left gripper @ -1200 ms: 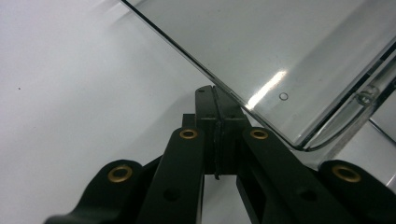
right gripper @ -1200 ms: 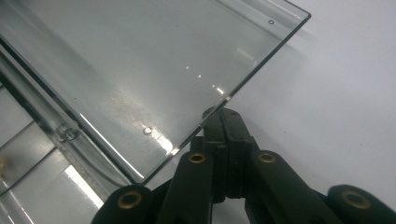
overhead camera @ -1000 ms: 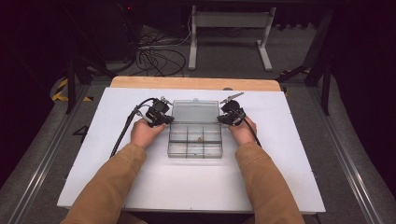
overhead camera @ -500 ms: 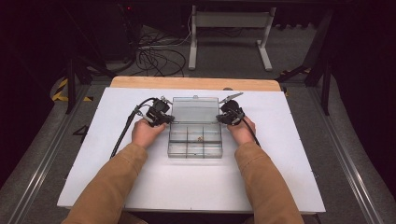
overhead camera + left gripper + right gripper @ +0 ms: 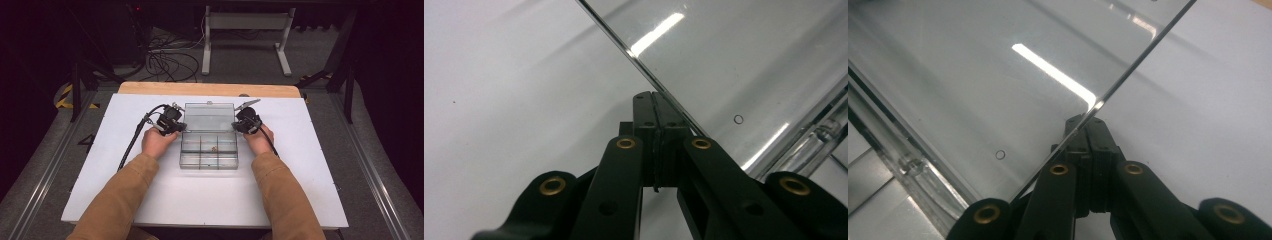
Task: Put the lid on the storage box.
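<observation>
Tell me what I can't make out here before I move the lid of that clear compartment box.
- Small brown item in a middle compartment of the box: too small in the high view to identify.
- Left gripper and lid: the lid edge crosses its shut jaws in the left gripper view; contact unclear.
- Right gripper: the lid edge covers the tips of its shut jaws in the right gripper view.
- Hinge: blurred at frame edges.

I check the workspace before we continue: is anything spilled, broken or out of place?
Nothing stands out. The clear compartment box sits square on the white table, its lid open toward the far side. The left gripper and right gripper, both shut, sit at the lid's side edges.
</observation>
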Motion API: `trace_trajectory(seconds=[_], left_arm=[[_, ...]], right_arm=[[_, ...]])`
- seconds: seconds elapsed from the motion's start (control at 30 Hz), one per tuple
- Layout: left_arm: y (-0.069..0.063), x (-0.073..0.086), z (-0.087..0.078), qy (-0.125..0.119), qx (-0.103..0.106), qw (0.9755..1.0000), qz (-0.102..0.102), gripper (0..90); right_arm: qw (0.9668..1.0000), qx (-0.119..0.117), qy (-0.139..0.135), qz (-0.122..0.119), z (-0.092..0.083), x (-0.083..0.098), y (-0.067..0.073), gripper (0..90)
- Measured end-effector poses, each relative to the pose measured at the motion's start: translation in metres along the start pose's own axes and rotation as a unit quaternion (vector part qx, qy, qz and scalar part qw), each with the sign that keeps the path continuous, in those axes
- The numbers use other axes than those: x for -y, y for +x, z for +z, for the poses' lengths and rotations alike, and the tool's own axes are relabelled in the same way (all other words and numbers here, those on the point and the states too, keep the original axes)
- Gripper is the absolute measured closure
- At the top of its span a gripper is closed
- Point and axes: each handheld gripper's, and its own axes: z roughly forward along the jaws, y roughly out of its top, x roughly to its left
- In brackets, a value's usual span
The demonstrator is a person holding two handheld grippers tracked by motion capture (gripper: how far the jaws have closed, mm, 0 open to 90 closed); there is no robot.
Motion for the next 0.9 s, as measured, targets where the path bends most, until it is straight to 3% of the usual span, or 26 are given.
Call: trace_trajectory(seconds=[0.23, 0.9], left_arm=[[-0.001, -0.001, -0.002, -0.008, -0.007, 0.9999, -0.001, 89.6], [-0.002, -0.004, -0.011, -0.033, -0.010, 0.9994, -0.005, 89.6]], right_arm=[[0.9999, 0.004, -0.014, 0.009, -0.003, -0.001, 0.000, 90.0], [0.9990, 0.000, -0.044, 0.000, -0.013, -0.005, 0.000, 90.0]])
